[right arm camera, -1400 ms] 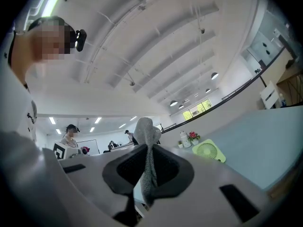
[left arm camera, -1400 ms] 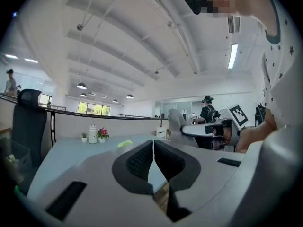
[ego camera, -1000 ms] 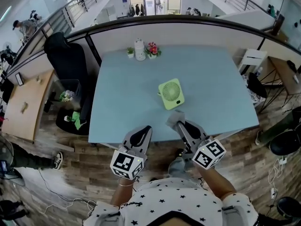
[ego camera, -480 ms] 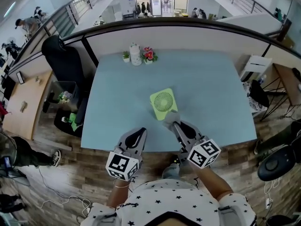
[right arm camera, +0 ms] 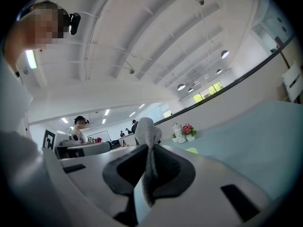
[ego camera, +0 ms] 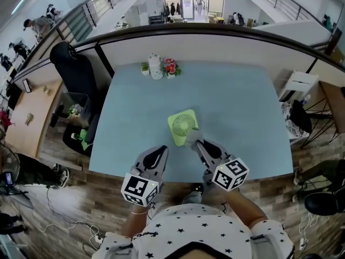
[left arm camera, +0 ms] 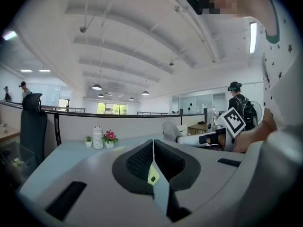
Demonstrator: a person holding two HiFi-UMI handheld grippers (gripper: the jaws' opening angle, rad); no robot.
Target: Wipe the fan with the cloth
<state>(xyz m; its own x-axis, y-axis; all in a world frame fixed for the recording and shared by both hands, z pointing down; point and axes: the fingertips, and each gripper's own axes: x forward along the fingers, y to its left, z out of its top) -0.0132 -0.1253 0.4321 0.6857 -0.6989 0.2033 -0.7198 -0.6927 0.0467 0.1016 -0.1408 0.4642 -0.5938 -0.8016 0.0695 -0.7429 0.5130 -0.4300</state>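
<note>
A small pale-green square fan (ego camera: pixel 183 126) lies flat on the light-blue table (ego camera: pixel 237 101), near its front edge. My right gripper (ego camera: pixel 200 144) sits just right of and below the fan, shut on a grey cloth (right arm camera: pixel 147 141) that sticks up between its jaws (ego camera: pixel 197 141). My left gripper (ego camera: pixel 161 151) hovers at the table's front edge, left of the fan, shut with nothing in it (left arm camera: pixel 152 151). In the left gripper view, a sliver of the green fan (left arm camera: pixel 152 175) shows through the jaws.
A white jar (ego camera: pixel 156 67) with small potted flowers (ego camera: pixel 171 67) stands at the table's far edge. A black office chair (ego camera: pixel 73 74) is left of the table. A low partition wall (ego camera: pixel 215 36) runs behind it.
The fan now appears closer to me and further left in the head view. Both grippers keep their pose, the right still shut on the cloth.
</note>
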